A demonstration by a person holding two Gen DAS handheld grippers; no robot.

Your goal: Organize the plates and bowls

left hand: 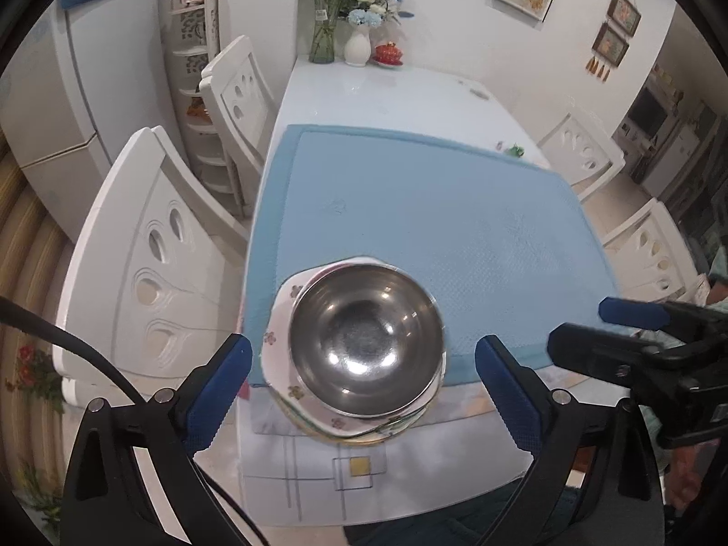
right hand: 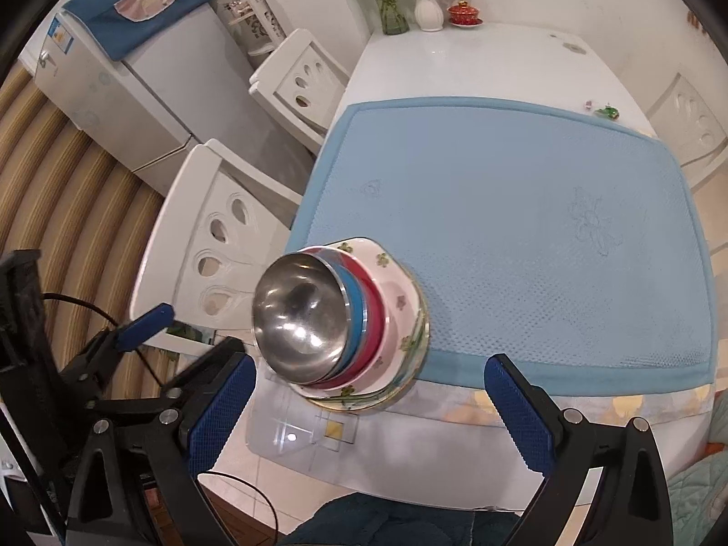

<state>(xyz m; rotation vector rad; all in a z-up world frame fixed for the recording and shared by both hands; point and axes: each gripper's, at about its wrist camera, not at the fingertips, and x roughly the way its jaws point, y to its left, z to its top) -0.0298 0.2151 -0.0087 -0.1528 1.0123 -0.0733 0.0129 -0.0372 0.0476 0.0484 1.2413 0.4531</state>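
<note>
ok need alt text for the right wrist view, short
A stack of dishes, a steel bowl nested in blue and red bowls on floral plates, sits at the near edge of a blue mat on a white table. The open right gripper hovers empty before it.

Ahead of the fingers (left hand: 223,391), the blue mat (left hand: 432,218) lies bare across the surface: open passage. One obstacle stands between them at the near edge: the stacked bowls and plates (left hand: 364,341). White chairs (left hand: 150,264) border the left side; vases (left hand: 357,45) line the far end.
</note>
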